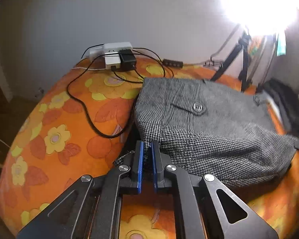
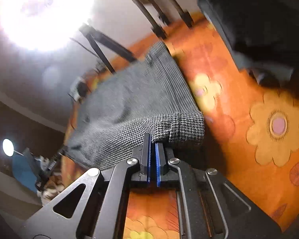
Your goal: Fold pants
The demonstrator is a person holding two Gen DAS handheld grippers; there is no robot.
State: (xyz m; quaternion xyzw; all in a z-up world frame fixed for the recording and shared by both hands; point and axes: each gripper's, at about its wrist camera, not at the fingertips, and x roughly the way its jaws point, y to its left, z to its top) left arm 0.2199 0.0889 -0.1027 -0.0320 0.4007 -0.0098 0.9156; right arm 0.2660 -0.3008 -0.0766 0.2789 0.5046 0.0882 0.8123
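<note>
Grey houndstooth pants (image 1: 205, 123) lie folded over on an orange flowered bed cover (image 1: 59, 119); a buttoned back pocket faces up. My left gripper (image 1: 147, 145) is shut on the near left edge of the pants. In the right wrist view the pants (image 2: 133, 103) stretch away from me, with a cuffed hem (image 2: 186, 127) at the near right. My right gripper (image 2: 152, 139) is shut on the pants' near edge beside that hem. The other gripper shows small at the far left (image 2: 51, 163).
A white power strip with chargers (image 1: 117, 55) and black cables (image 1: 83, 103) lies behind the pants on the left. Black tripod legs (image 1: 235, 59) stand behind. A dark bag (image 2: 255, 25) sits on the cover at the right. Bright window glare fills the top.
</note>
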